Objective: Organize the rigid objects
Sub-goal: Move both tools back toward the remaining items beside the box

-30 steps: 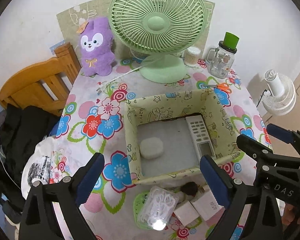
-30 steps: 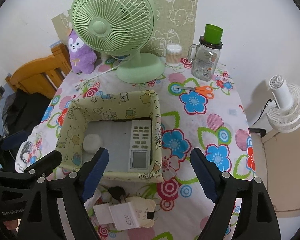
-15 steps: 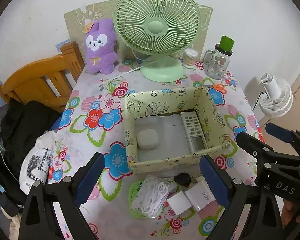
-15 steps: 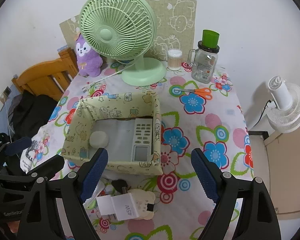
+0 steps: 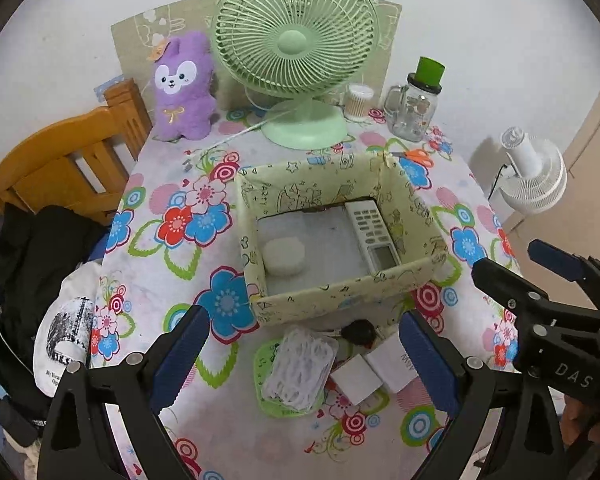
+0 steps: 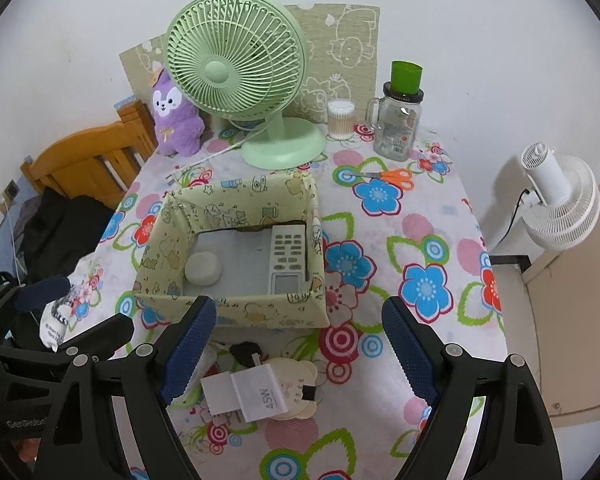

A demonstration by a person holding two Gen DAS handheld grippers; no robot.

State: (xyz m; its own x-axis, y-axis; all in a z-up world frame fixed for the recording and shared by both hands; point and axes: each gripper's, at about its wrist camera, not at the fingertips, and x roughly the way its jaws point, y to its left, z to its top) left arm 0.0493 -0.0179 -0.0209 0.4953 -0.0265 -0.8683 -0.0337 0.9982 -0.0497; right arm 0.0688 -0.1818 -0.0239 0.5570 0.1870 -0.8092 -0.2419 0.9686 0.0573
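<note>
Blue-padded, the left tongs [image 5: 304, 356] and right tongs [image 6: 300, 350] both stand spread wide over the desk [image 6: 428, 216], pinching nothing. Beneath them, at the desk's near edge, lie a white charger marked 45W [image 6: 260, 394], a black plug [image 5: 358, 332] and a clear case of white cord [image 5: 302, 366]. Just beyond sits the pale-yellow cartoon-print fabric box [image 5: 342, 298], holding a white remote control [image 5: 374, 236] along its right wall and a rounded white case [image 5: 283, 257] at its left.
</note>
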